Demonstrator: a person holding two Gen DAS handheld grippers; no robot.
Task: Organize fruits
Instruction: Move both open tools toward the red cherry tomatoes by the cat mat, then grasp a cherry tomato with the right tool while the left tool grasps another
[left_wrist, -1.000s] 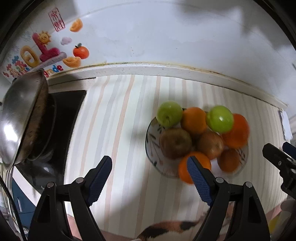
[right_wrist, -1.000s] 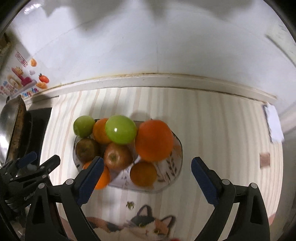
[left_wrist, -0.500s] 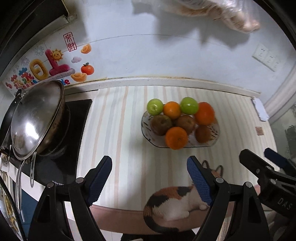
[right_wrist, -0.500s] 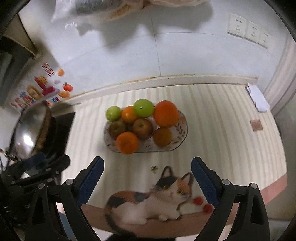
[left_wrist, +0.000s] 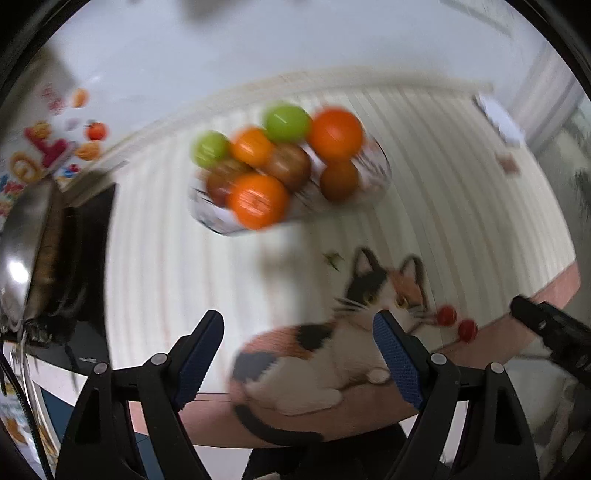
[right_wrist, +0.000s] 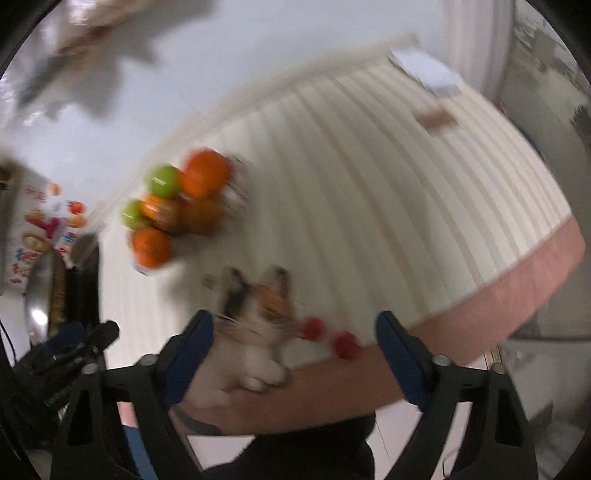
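A glass plate (left_wrist: 380, 173) piled with oranges (left_wrist: 258, 201), two green apples (left_wrist: 286, 123) and brown fruits (left_wrist: 290, 166) sits on the striped mat, blurred in both views; the pile also shows in the right wrist view (right_wrist: 177, 210). My left gripper (left_wrist: 297, 354) is open and empty, held near the counter's front edge, well short of the plate. My right gripper (right_wrist: 295, 356) is open and empty, over the front edge to the right of the plate. The left gripper's tip (right_wrist: 74, 343) shows at the lower left of the right wrist view.
The mat carries a printed cat (left_wrist: 332, 347) at its front edge. A steel wok (left_wrist: 22, 251) sits on a black stove (left_wrist: 88, 266) at the left. Colourful stickers (left_wrist: 48, 144) are on the white wall. A white cloth (right_wrist: 424, 70) lies at the far right.
Both grippers have pulled back from the plate and swung to the right; the views now tilt and blur. The fruit pile sits further left in the right wrist view. Both stay open.
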